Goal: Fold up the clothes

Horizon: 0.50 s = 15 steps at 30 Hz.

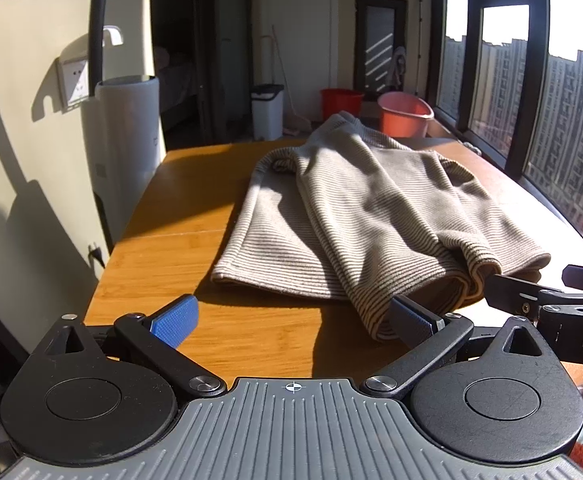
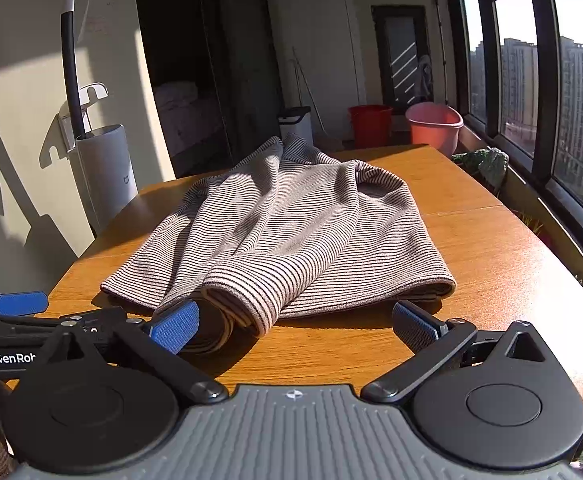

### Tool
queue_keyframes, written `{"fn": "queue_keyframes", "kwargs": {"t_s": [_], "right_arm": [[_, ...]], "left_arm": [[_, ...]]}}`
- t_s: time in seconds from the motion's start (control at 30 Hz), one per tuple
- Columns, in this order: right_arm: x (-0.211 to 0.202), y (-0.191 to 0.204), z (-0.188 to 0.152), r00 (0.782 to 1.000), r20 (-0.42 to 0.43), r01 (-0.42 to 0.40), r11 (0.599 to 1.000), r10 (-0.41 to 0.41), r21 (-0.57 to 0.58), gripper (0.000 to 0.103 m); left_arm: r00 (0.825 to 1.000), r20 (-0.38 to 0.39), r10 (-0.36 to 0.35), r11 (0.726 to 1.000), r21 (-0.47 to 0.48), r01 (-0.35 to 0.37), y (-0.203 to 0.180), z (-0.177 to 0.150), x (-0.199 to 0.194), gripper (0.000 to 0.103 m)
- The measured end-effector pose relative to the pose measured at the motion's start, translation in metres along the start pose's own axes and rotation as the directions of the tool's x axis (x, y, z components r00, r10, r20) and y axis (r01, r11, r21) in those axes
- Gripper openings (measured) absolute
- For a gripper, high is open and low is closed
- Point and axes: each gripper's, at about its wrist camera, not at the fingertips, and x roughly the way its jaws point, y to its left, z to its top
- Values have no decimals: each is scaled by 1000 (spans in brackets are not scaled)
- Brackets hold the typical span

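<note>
A beige striped sweater [image 1: 355,216] lies on the wooden table [image 1: 179,208], partly folded, with both sleeves laid down toward the near hem. My left gripper [image 1: 291,320] stands open just before the near edge of the sweater; its right finger [image 1: 409,318] is at one sleeve's cuff and bare wood shows between the pads. In the right wrist view the same sweater [image 2: 291,232] fills the middle. My right gripper [image 2: 293,326] is open too, with its left finger [image 2: 175,326] beside the sleeve cuffs [image 2: 247,308]. Neither gripper holds cloth.
A white cylindrical appliance [image 1: 129,140] stands against the wall left of the table. Behind the table are a white bin [image 1: 267,110], a red bucket [image 1: 341,102] and a pink basin [image 1: 405,114]. Windows [image 2: 571,92] and potted plants [image 2: 487,162] run along the right side.
</note>
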Motion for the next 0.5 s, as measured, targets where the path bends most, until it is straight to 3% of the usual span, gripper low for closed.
{"fn": "queue_keyframes", "kwargs": {"t_s": [0.5], "right_arm": [[7,-7,-3,1000,-24,9,999,-8,37,103]], "left_arm": [[999,-51,9,1000,8,-8,0,0,6,103]]}}
